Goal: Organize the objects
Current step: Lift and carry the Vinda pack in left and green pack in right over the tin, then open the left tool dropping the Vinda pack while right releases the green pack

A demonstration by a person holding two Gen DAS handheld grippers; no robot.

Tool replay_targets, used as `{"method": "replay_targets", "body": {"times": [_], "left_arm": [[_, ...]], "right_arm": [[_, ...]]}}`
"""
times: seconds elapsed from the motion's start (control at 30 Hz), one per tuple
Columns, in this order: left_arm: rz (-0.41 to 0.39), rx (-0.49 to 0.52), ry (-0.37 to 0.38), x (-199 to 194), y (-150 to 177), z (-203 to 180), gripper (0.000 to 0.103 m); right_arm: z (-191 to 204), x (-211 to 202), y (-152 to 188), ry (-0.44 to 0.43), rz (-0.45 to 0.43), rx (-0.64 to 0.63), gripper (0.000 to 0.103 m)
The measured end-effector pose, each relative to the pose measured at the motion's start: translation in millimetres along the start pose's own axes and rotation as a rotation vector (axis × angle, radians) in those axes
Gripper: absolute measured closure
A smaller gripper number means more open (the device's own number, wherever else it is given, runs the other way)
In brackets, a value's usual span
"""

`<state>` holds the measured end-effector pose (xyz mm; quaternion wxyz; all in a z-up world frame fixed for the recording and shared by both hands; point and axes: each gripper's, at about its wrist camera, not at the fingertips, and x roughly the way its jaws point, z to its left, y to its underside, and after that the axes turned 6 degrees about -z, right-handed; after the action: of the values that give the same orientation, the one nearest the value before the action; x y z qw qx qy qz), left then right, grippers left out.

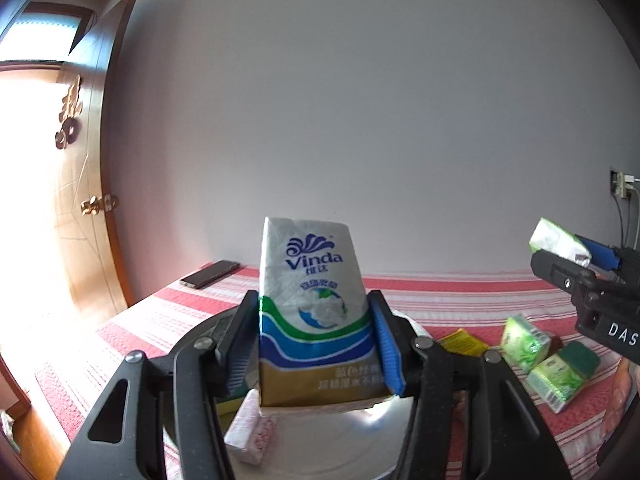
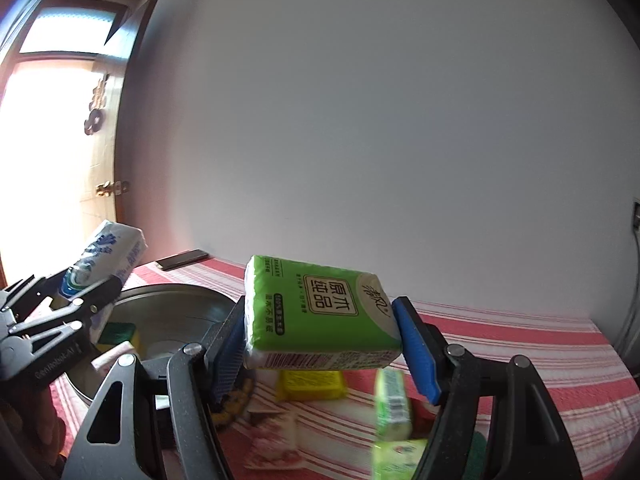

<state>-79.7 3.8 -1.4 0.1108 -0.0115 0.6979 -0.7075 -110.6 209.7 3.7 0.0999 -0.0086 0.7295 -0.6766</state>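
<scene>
A plain white wall [image 1: 360,120] is seen filling most of both views. At the left, a brown wooden door [image 1: 86,184] with a brass handle [image 1: 99,204] is shown standing open, with bright daylight beside it. A dark flat smartphone [image 1: 210,274] is seen lying on the red and white striped cloth [image 1: 440,296], near the far corner by the door. At the far right, a wall socket with plugged-in cables [image 1: 620,186] is visible.
</scene>
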Motion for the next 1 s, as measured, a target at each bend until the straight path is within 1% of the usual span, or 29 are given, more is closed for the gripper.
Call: {"method": "replay_targets", "body": {"times": [0.2,0.37,0.53,0.63,0.77,1.0], "left_arm": [[0.051,-0.001,-0.032,13.9,8.3,13.1,0.049],[0.093,-0.009,-0.057,26.8,14.0,29.2,0.049],[0.157,-0.037,-0.076,42.5,18.4,42.8,0.049],[0.198,-0.043,-0.099,52.5,21.5,51.0,0.049],[0.229,-0.041,-0.122,60.5,25.0,62.0,0.049],[0.271,-0.020,-0.133,67.6,32.2,65.9,0.049]], "right_arm": [[23.1,26.1,-1.0,-0.052,0.034,-0.029,0.032],[50.2,51.6,2.2,-0.093,0.067,-0.061,0.032],[71.9,71.7,9.4,-0.127,0.114,-0.103,0.032],[84.3,86.4,11.5,-0.143,0.144,-0.125,0.032],[96.3,98.2,16.1,-0.164,0.174,-0.146,0.032],[114.3,109.5,26.0,-0.188,0.224,-0.173,0.032]]}}
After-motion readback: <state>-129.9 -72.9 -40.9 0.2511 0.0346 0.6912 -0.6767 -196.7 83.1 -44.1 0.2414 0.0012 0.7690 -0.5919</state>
